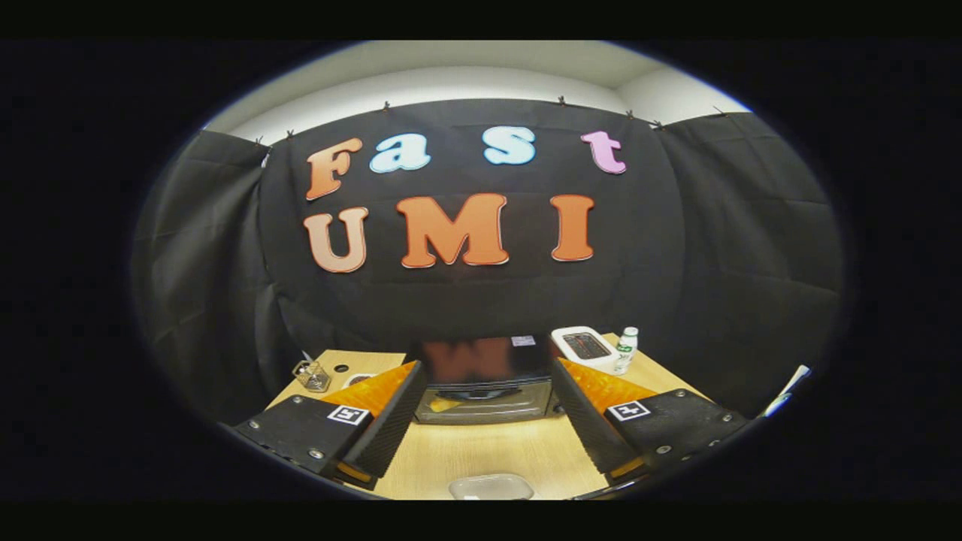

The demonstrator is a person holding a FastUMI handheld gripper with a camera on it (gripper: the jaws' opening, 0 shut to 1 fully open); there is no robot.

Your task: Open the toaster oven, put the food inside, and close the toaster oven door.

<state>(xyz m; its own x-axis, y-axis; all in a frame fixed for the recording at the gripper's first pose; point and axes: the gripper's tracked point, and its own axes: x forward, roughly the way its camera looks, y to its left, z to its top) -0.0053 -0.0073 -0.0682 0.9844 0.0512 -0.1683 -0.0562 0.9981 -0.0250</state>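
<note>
A black toaster oven stands on the wooden table, beyond my fingers and centred between them. Its glass door looks closed, with a yellowish shape visible behind the glass. My gripper is open, its two black ribbed fingers spread wide with nothing between them, held back from the oven and above the table. A pale shallow dish lies on the table close below the fingers; what it holds is hidden.
A white box with a dark top and a small white bottle stand right of the oven. A small glass jar sits at the left back of the table. Black cloth walls close the booth behind.
</note>
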